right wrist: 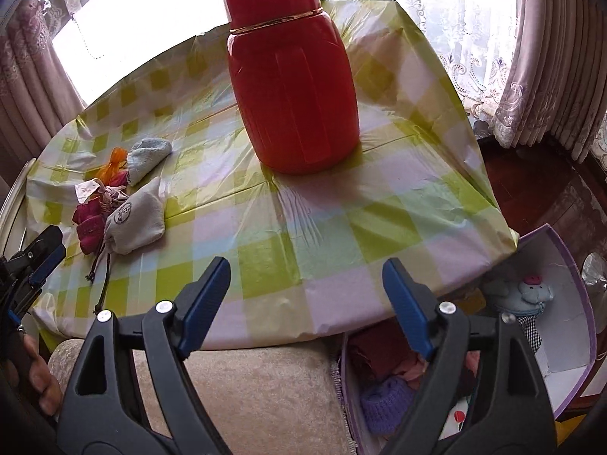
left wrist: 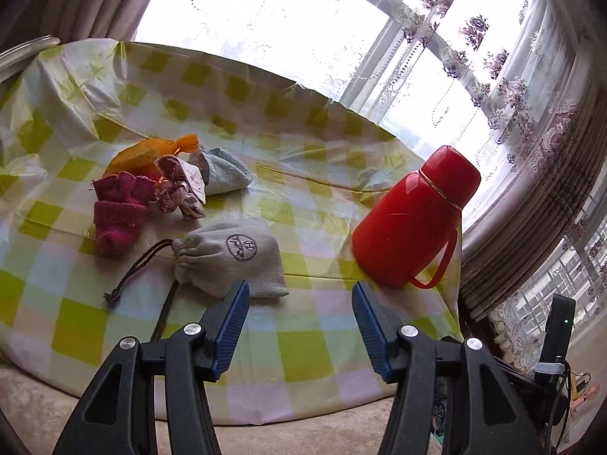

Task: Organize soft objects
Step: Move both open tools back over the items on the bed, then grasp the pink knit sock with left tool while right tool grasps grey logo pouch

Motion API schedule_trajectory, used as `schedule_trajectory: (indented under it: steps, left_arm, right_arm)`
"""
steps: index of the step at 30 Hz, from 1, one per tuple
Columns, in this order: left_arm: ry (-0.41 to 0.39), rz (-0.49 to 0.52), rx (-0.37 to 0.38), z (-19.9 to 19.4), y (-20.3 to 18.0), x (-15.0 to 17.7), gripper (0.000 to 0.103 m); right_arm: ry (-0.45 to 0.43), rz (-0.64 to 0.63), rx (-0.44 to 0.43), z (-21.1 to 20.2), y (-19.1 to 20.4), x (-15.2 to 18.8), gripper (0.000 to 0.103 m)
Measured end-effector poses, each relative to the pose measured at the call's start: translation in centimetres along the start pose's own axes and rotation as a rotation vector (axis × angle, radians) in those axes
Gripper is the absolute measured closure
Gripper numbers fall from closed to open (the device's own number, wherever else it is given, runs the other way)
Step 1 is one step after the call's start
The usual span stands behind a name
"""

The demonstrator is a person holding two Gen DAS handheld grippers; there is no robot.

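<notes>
A grey drawstring pouch (left wrist: 231,256) lies on the checked tablecloth just beyond my open, empty left gripper (left wrist: 300,295). Behind it lie a magenta knit glove (left wrist: 117,208), a pink patterned cloth (left wrist: 178,189), an orange mesh bag (left wrist: 151,153) and a light blue towel (left wrist: 224,170). In the right wrist view the same pile shows at the left: pouch (right wrist: 134,220), glove (right wrist: 89,227), towel (right wrist: 148,157). My right gripper (right wrist: 306,276) is open and empty over the table's near edge. A lilac box (right wrist: 561,292) at lower right holds soft toys and a purple knit item (right wrist: 387,402).
A tall red thermos (left wrist: 413,216) stands on the table right of the pouch; it looms straight ahead in the right wrist view (right wrist: 292,87). The table (right wrist: 303,227) has a green-checked plastic cover. A beige cushioned seat (right wrist: 246,390) lies below. Curtains and windows are behind.
</notes>
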State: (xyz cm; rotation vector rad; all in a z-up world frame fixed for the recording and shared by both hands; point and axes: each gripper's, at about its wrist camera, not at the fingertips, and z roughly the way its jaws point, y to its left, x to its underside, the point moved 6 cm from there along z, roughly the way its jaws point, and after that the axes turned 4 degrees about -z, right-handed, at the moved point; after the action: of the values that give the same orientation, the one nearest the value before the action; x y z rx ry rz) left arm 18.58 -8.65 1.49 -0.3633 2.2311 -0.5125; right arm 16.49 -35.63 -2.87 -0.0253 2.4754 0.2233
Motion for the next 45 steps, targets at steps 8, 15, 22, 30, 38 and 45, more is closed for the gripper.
schedule_trajectory:
  steps: [8, 15, 22, 30, 38, 45]
  left_arm:
    - [-0.034, -0.099, -0.122, -0.3, 6.9, -2.3, 0.046]
    - [-0.002, -0.136, -0.211, 1.4, 11.1, -3.7, 0.046]
    - [0.033, -0.141, -0.261, 3.7, 13.8, -5.0, 0.046]
    - [0.079, -0.150, -0.304, 6.4, 16.2, -5.9, 0.046]
    - [0.107, -0.150, -0.295, 8.3, 17.2, -6.2, 0.046]
    - [0.121, -0.132, -0.278, 9.5, 17.3, -6.3, 0.047]
  right_arm:
    - [0.046, -0.124, -0.051, 2.3, 6.5, 0.0, 0.017]
    - [0.051, -0.202, -0.067, 3.7, 10.3, -1.0, 0.016]
    - [0.078, -0.269, -0.097, 6.2, 14.3, -1.9, 0.014]
    - [0.085, -0.374, -0.155, 9.3, 19.7, -2.2, 0.010]
    - [0.055, -0.481, -0.178, 12.3, 22.8, -3.6, 0.009]
    - [0.079, -0.487, -0.212, 14.7, 23.5, -4.0, 0.004]
